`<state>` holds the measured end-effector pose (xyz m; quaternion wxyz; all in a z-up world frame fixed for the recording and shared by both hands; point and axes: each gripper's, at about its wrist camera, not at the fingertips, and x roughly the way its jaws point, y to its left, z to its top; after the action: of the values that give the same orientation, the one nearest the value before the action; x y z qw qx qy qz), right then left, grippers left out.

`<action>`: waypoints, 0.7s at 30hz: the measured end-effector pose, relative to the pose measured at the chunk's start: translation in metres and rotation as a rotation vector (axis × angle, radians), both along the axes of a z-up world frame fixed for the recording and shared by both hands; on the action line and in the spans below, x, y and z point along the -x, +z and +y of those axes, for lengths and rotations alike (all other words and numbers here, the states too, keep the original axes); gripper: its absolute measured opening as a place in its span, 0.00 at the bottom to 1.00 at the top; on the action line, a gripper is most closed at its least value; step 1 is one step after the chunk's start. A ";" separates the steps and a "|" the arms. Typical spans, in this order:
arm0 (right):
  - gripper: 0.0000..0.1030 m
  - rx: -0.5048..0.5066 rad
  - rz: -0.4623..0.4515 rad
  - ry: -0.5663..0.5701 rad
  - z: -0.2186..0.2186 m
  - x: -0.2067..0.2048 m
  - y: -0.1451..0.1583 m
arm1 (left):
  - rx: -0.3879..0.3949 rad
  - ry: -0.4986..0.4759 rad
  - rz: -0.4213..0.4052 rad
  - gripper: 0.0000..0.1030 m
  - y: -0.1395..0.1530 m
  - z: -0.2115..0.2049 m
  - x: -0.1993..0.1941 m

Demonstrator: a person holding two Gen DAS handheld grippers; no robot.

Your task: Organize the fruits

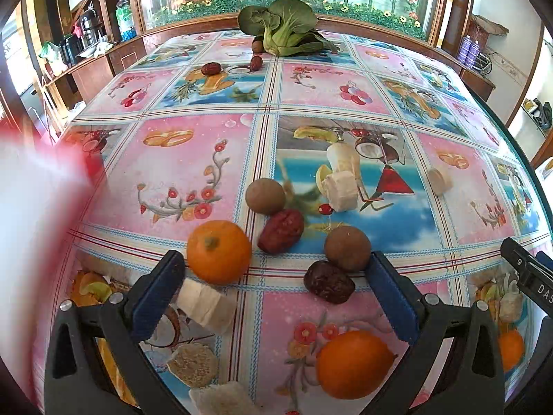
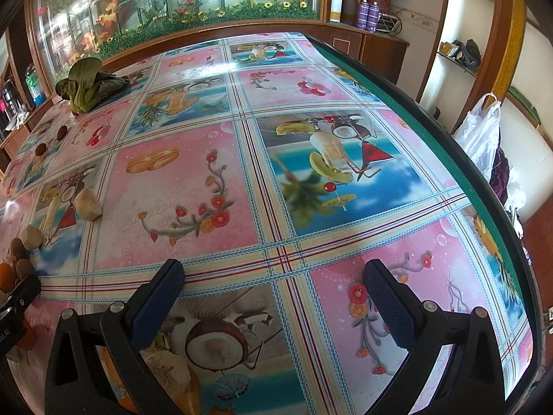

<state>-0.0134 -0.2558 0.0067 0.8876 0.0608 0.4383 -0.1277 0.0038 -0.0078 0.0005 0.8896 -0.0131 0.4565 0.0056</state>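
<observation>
Both the left gripper (image 1: 273, 269) and right gripper (image 2: 273, 276) gape wide and empty, fruit unsorted: orange (image 1: 218, 251) at 10 o'clock, dates scattered across the surface (image 1: 193, 173)

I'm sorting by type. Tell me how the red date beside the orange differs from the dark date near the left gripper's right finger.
The red date is a brighter brick red; the dark date is deep brown, almost black. The red date lies farther from the left gripper, touching a round brown fruit; the dark date sits just inside the open jaws, against another brown fruit. Both are wrinkled, oval and lie loose on the tablecloth.
</observation>
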 end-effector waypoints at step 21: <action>0.99 -0.050 0.066 0.143 -0.005 -0.004 0.004 | 0.002 -0.021 -0.002 1.00 0.003 0.002 0.002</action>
<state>-0.0095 -0.2604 0.0108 0.8778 0.0472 0.4736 -0.0548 0.0017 -0.0061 0.0032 0.8900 -0.0090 0.4559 -0.0043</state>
